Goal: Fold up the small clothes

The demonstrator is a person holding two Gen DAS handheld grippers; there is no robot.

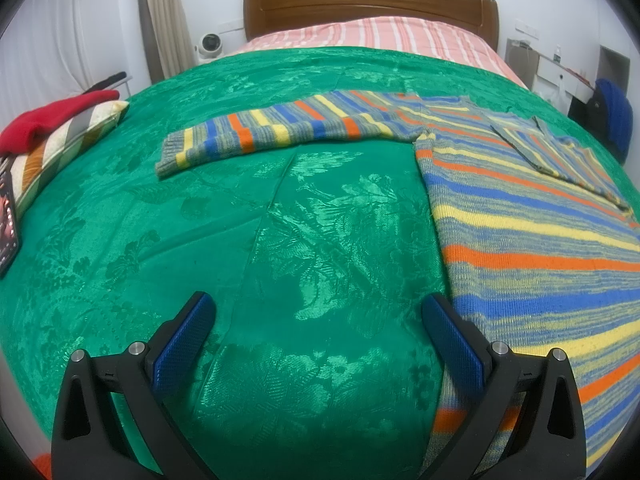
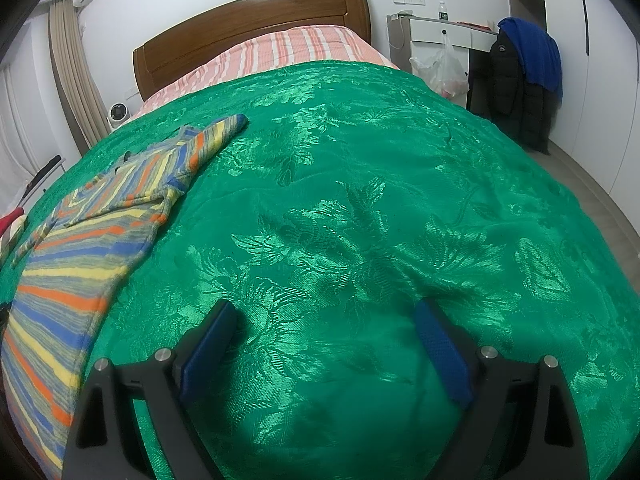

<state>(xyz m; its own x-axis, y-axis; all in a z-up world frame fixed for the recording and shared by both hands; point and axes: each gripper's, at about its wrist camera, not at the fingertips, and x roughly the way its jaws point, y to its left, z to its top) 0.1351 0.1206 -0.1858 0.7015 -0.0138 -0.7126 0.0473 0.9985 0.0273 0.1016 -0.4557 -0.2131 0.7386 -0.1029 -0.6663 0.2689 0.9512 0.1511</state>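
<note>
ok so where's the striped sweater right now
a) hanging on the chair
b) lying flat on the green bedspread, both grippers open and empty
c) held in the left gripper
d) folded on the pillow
b: the striped sweater lies spread on the green bedspread, and the left gripper and right gripper are both open with nothing between their fingers.

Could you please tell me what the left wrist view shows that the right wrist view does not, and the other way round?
Only the left wrist view shows the sweater's outstretched sleeve, the striped pillow and the red garment on it. Only the right wrist view shows the black jacket, the blue cloth over it and the plastic bag. Both show the striped sweater, the green bedspread, the headboard and an open gripper: left gripper, right gripper.
</note>
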